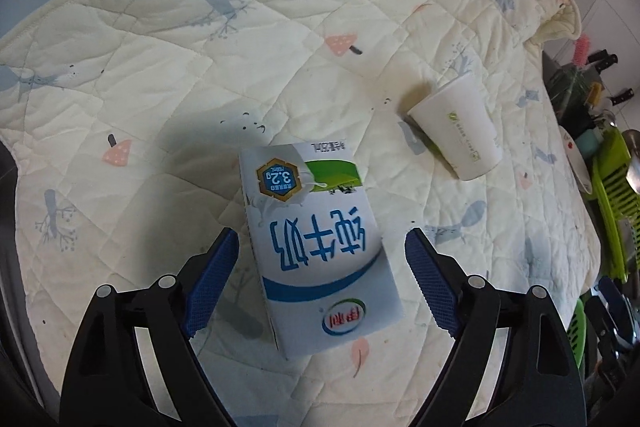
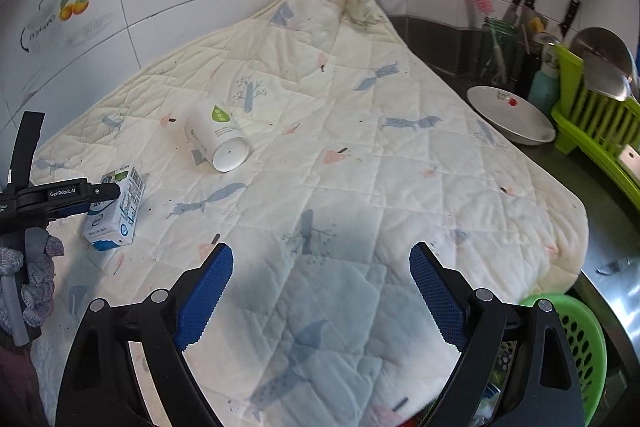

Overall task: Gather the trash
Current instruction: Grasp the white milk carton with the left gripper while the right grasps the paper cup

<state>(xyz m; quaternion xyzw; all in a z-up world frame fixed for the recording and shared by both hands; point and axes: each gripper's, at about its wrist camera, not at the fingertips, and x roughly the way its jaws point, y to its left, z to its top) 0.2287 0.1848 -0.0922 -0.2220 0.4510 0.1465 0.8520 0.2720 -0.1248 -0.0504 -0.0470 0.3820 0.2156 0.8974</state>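
Milk carton (image 1: 316, 247) lies flat on the quilted cloth (image 1: 160, 75) directly in front of the left hand-held gripper (image 1: 320, 275), between its two blue pads (image 1: 212, 283). The pads stand wide apart and do not touch the carton, with a clear gap on each side, so this hand-held gripper is released and grasps nothing. The long axis of the carton runs almost straight away from the hand-held gripper, only a little tilted, so the jaws would close across its short width.

Farther off and to the right in the left wrist view, a white paper cup (image 1: 456, 135) lies on its side on the same cloth, well apart from the carton.

The right hand-held gripper (image 2: 320, 291) is also released, with only bare cloth between its pads. Both pieces of trash lie to its far left, so the left hand is clearly the nearer one for the carton, and I judge that the coming move belongs to it.

The right wrist view shows what the left one does not: the left hand-held gripper from the side, hovering at the carton, with a gloved hand (image 2: 36, 267) behind it. It also shows a green basket (image 2: 576, 339) at the near right edge of the desk, where the trash probably should go.
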